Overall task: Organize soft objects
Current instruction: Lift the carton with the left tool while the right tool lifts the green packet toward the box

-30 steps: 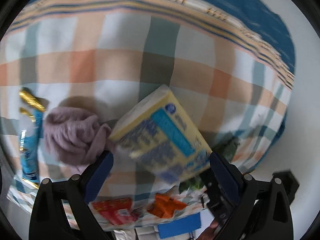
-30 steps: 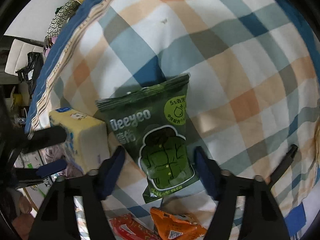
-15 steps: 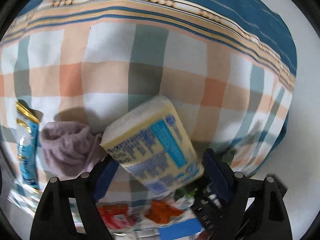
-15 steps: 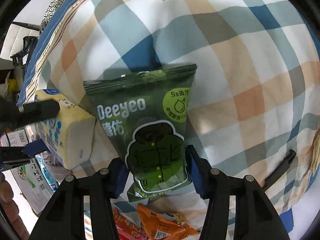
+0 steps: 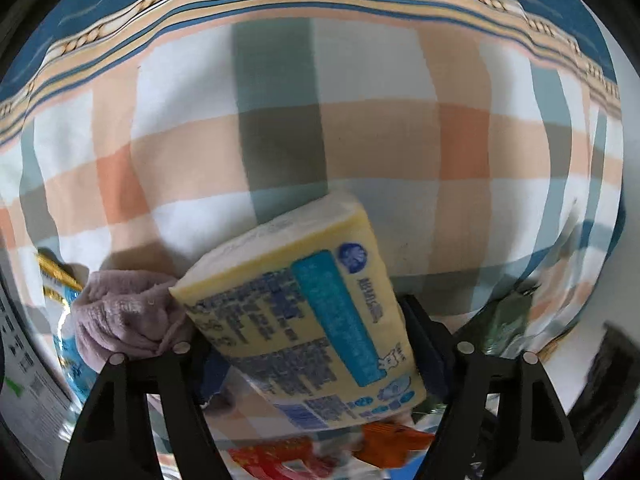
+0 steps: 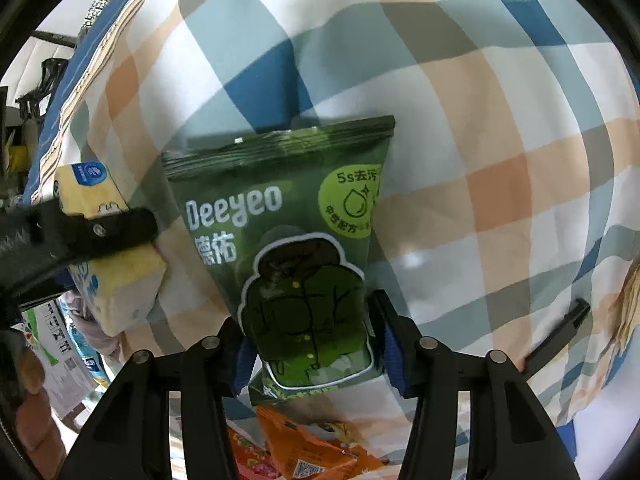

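Left gripper (image 5: pixel 308 344): fingers pressed against both sides of a yellow tissue pack (image 5: pixel 308 320), clamped on it; the pack is tilted, blue-labelled face toward the camera, white end pointing away; in the right wrist view the same pack (image 6: pixel 120 280) appears at the left edge with a black finger (image 6: pixel 100 232) across it.

Right gripper (image 6: pixel 312 344): fingers closed on the lower part of a green Deeyeo wipes pouch (image 6: pixel 296 240); the pouch stands out forward from the jaws, sealed top edge away from the camera, printed front showing a jacket drawing.

Checked bedsheet (image 5: pixel 360 120): orange, teal and white squares with a blue striped border; fills the background of both views.

Mauve knitted cloth (image 5: pixel 128 316): crumpled, on the sheet just beside the tissue pack, at its left.

Blue and gold packet (image 5: pixel 60 320): at the left edge, beyond the cloth; partly cut off.

Orange snack packet (image 6: pixel 312 448) and red packet (image 6: pixel 252 460): lying below the right gripper, near the lower edge; print blurred.

Black bar-shaped object (image 6: pixel 556 336): on the sheet at the right; what it is cannot be told.
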